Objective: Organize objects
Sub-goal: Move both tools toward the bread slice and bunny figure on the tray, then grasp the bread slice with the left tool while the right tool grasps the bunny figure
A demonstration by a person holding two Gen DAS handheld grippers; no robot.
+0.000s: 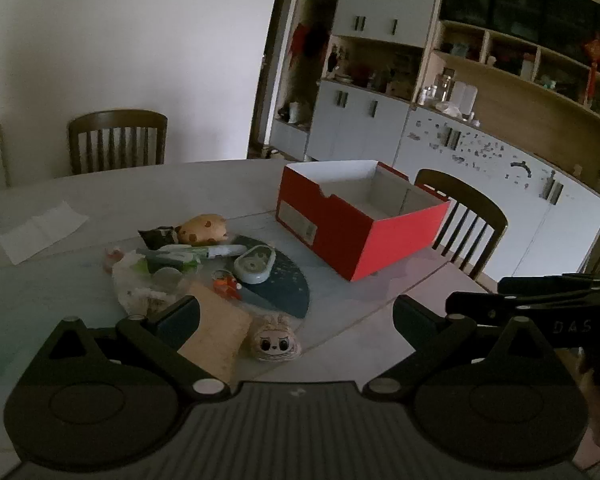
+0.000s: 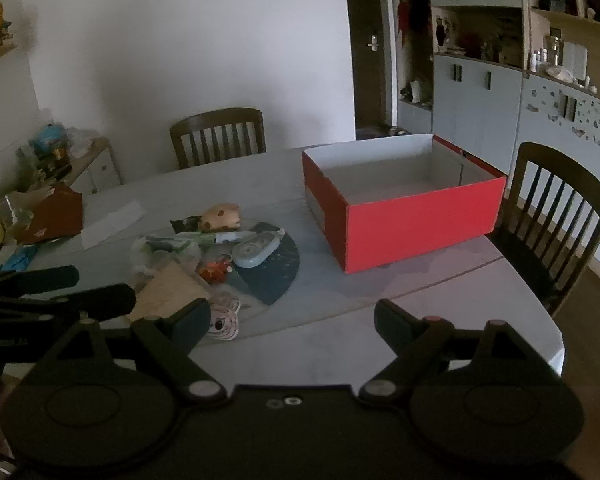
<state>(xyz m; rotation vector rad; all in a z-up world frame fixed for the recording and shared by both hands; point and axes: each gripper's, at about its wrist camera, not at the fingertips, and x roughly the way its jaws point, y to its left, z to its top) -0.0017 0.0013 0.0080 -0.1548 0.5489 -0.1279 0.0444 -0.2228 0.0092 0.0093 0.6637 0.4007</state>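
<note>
A pile of small objects lies on the round table (image 1: 340, 312): a dark fan-shaped mat (image 1: 284, 284), a pale blue oval case (image 1: 255, 265), a spotted plush (image 1: 202, 229), a white pen (image 1: 220, 250), an orange toy (image 1: 227, 283), a tan sponge (image 1: 216, 330), a plush face with big eyes (image 1: 274, 342) and a plastic bag (image 1: 140, 284). An open, empty red box (image 1: 356, 216) stands to the right; it also shows in the right wrist view (image 2: 412, 216). My left gripper (image 1: 296, 316) is open above the sponge and plush face. My right gripper (image 2: 292, 320) is open over bare table.
Wooden chairs stand behind the table (image 1: 118, 140) and beside the box (image 2: 556, 216). A white paper sheet (image 1: 40, 228) lies at the left. A cluttered side cabinet (image 2: 60, 160) is at the far left; wall cabinets (image 1: 460, 120) are behind.
</note>
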